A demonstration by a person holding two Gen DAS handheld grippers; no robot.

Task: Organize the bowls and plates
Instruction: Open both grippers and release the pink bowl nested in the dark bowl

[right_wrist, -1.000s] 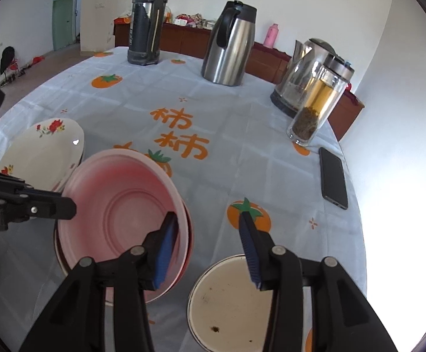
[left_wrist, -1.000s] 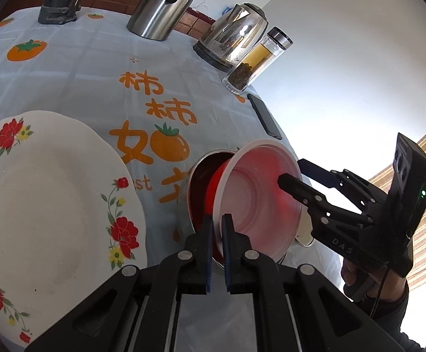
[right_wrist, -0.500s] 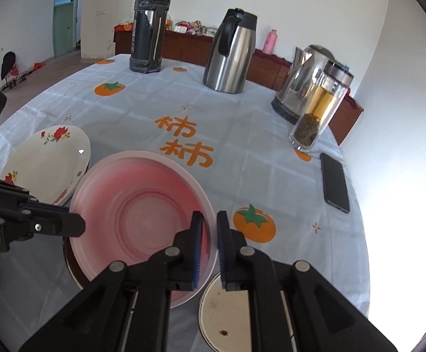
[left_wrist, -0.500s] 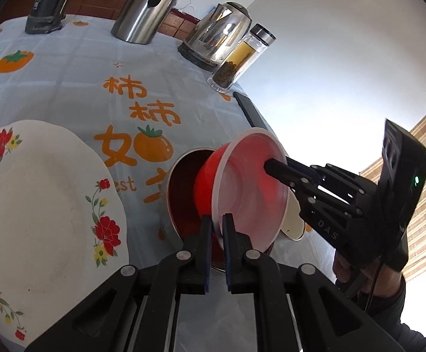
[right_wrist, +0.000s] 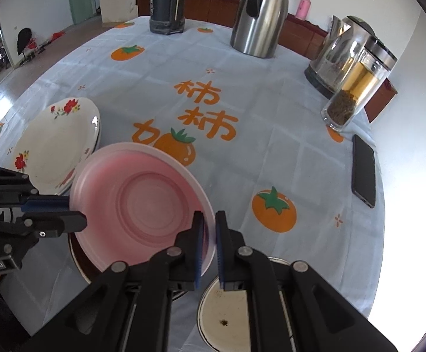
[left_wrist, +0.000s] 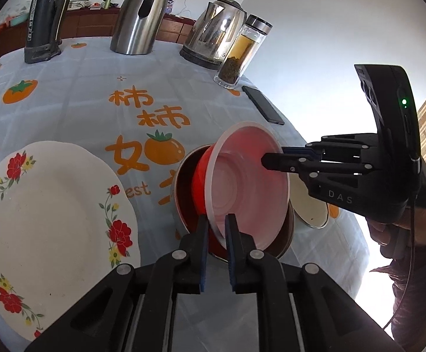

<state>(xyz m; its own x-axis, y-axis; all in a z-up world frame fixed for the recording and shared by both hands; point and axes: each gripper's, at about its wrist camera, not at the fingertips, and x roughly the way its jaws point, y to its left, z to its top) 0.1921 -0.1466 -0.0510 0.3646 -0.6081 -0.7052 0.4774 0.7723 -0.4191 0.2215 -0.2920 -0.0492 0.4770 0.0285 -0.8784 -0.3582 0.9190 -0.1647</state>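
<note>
The red bowl is held tilted above a dark metal bowl on the worktop, its pale inside turned toward the right tool. Its near rim is seen between the fingers of the left tool; the jaws stand only narrowly apart and have just been opening a little, and it cannot be told whether the pads yet press on the rim. In the right wrist view the opposite rim of the same bowl is pinched by the right tool, whose jaws have just been closing and now stand shut on the thin edge. The left tool is seen at the bowl's far rim in that view.

A flowered white plate lies just beside the dark bowl, on the left in the left wrist view. A small white dish with a dark rim lies under the right tool, near the dark bowl.

"DAS" is read in pale letters on the body of the right tool. "nRobot.AI" is partly read on the left tool in the right wrist view. Orange Chinese characters, 柿柿, are printed on the cloth with persimmon pictures, and the letters "est" are visible beside the plate. A phone, a tea bottle, a kettle and two flasks stand further back.
</note>
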